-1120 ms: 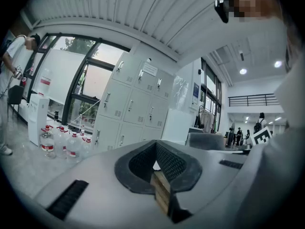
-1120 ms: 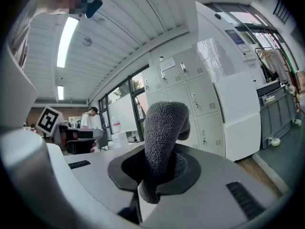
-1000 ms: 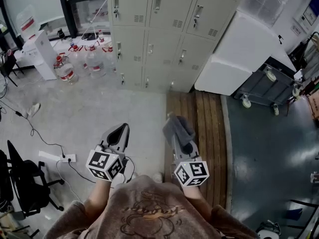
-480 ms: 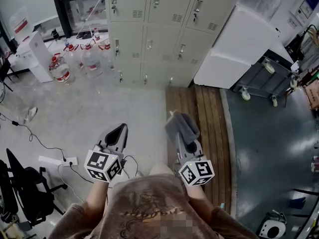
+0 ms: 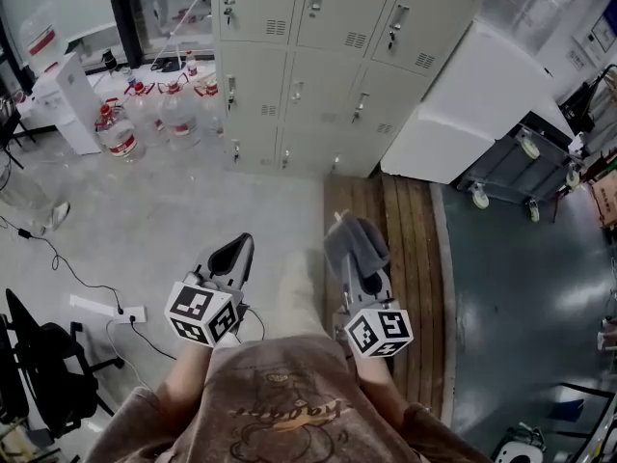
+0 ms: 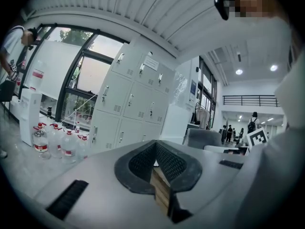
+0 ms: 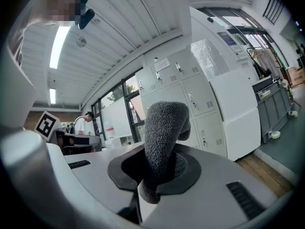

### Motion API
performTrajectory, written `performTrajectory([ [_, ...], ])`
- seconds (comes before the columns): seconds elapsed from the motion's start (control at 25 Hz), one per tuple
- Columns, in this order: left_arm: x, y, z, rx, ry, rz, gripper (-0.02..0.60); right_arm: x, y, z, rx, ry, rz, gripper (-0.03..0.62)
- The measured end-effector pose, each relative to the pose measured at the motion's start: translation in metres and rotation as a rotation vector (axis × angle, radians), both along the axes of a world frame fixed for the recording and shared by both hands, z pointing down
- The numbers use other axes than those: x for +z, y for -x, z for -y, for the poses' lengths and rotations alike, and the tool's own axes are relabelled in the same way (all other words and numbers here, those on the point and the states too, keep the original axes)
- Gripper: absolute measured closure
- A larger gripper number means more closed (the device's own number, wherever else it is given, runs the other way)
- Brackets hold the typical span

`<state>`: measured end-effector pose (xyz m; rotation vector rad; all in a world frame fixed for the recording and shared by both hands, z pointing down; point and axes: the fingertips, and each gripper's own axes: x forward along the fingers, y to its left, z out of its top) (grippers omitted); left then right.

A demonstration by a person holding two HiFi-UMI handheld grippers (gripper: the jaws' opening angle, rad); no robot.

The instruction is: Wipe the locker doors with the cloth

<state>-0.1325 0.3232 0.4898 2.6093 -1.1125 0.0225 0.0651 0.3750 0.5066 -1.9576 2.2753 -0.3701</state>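
At the far edge of the concrete floor (image 5: 193,220), well apart from both grippers: a bank of pale grey lockers (image 5: 318,75), locker doors (image 5: 337,13) all shut. Just beside the bank on its left, a cluster of large clear water bottles (image 5: 145,119) with red caps, standing on the floor below a window (image 5: 164,13). Just beside it on the right, a tall white cabinet (image 5: 472,95), then a grey trolley (image 5: 511,167) on castors.

Near the bottom of the head view, held out by a person in a brown shirt (image 5: 289,408): left gripper (image 5: 245,242) above bare concrete, right gripper (image 7: 153,170) above a strip of wooden planks (image 5: 395,249) running from the lockers toward the person. Side by side, apart, both pointing toward the lockers, with a marker cube (image 5: 202,314) at the back of each.

Left gripper clenched, dark ribbed pads (image 6: 171,163) meeting at the tips, nothing between them. Right gripper clamped on a grey cloth (image 5: 355,246), pinched at its lower part, rising upright out of the jaws and folding over at the top. Cloth clear of every locker door.

Toward the left edge of the floor, a white power strip (image 5: 108,307) with black cables (image 5: 58,249) trailing across the concrete. Near the bottom left corner, a black office chair (image 5: 43,365).
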Motion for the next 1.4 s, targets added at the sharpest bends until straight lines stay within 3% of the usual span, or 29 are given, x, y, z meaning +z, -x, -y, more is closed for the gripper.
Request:
performTrajectory([
  [0.32, 0.006, -0.039, 0.097, 0.019, 0.012, 0.004, 0.578, 0.013, -0.025, 0.099, -0.025, 0.004, 0.019, 0.557],
  [0.88, -0.035, -0.132, 0.324, -0.035, 0.017, 0.020, 0.578, -0.019, -0.108, 0.340, -0.136, 0.010, 0.016, 0.557],
  [1.4, -0.052, -0.143, 0.431, -0.053, 0.007, 0.013, 0.578, -0.026, -0.113, 0.449, -0.198, 0.028, 0.001, 0.557],
])
